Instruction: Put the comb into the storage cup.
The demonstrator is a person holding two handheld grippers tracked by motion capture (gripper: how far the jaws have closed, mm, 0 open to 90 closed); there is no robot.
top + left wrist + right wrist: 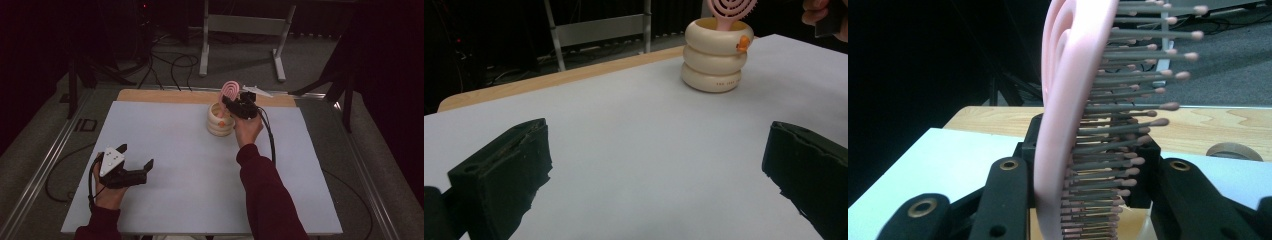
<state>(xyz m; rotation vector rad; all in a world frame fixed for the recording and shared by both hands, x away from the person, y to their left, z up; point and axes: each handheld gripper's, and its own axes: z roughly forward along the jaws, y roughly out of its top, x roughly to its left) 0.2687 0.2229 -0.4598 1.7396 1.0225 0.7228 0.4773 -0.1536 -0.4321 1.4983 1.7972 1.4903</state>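
Desk [165, 200] with a pale sheet over it takes up most of the high view, wooden edge showing along the far side. We see a metal frame stand [245, 25] on the floor behind it, upper centre of the frame, with cables [170, 65] trailing on the carpet.

Person's right sleeve [265, 195], dark red, reaches up from the bottom right toward frame centre; the left hand [107, 192] sits at the lower left.

Cream ringed holder [220, 121], three stacked rolls with a small orange mark on its side, stands on the desk just above centre, near the far edge. In the left gripper view we see it at the upper right.

Left tongs [136, 162] rest low over the desk at lower left, jaws spread wide, nothing between them.

Right tongs [231, 102] sit at the holder's mouth, just above centre. We see their jaws closed on the pink hairbrush [1068, 115], pressing either side of its head, bristles pointing to frame right in the right gripper view. The brush head sticks up over the holder; we cannot tell how far its lower end goes inside.
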